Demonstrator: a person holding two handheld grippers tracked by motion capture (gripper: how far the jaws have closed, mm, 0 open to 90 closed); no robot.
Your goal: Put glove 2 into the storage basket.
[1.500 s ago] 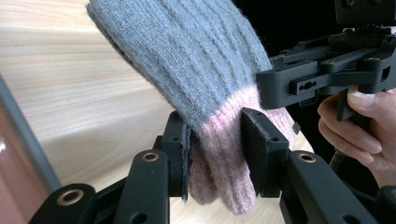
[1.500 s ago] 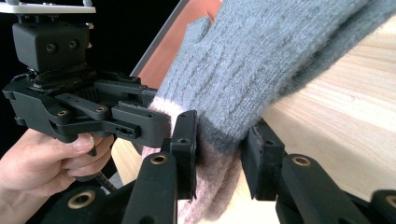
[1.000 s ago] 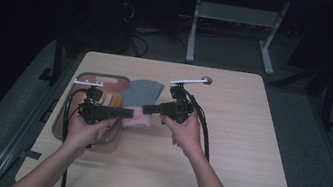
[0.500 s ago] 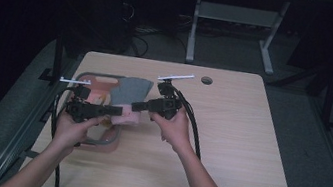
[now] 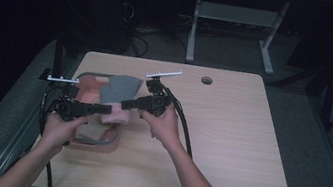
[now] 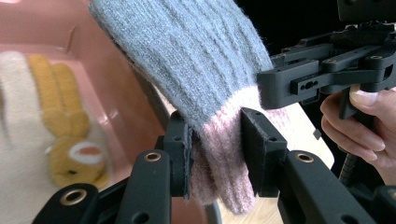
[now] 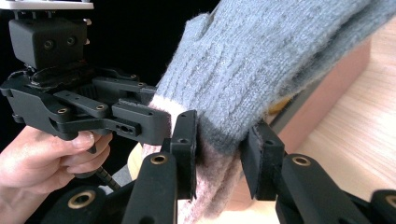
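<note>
A grey knit glove [image 5: 119,89] with a pink cuff [image 5: 118,117] hangs over the pink tray [image 5: 112,141] at the table's left, held between both grippers. My left gripper [image 5: 107,109] is shut on the pink cuff [image 6: 219,158]. My right gripper [image 5: 127,103] comes from the other side, and its pads pinch the glove [image 7: 261,60] where grey meets pink. In the left gripper view the right gripper [image 6: 322,70] is close at the right. The left gripper [image 7: 88,107] sits at the left of the right gripper view. The grey part drapes up and away from both pairs of jaws.
A cream and yellow knit piece [image 6: 65,121] lies inside the pink tray [image 6: 42,23]. The wooden table [image 5: 236,150] stretches to the right, with a small round hole [image 5: 206,80] near its far edge. Table legs and cables stand behind on the dark floor.
Both hands have carried the glove to the left, from near the tray's right edge to over the tray. Both grips have held.
</note>
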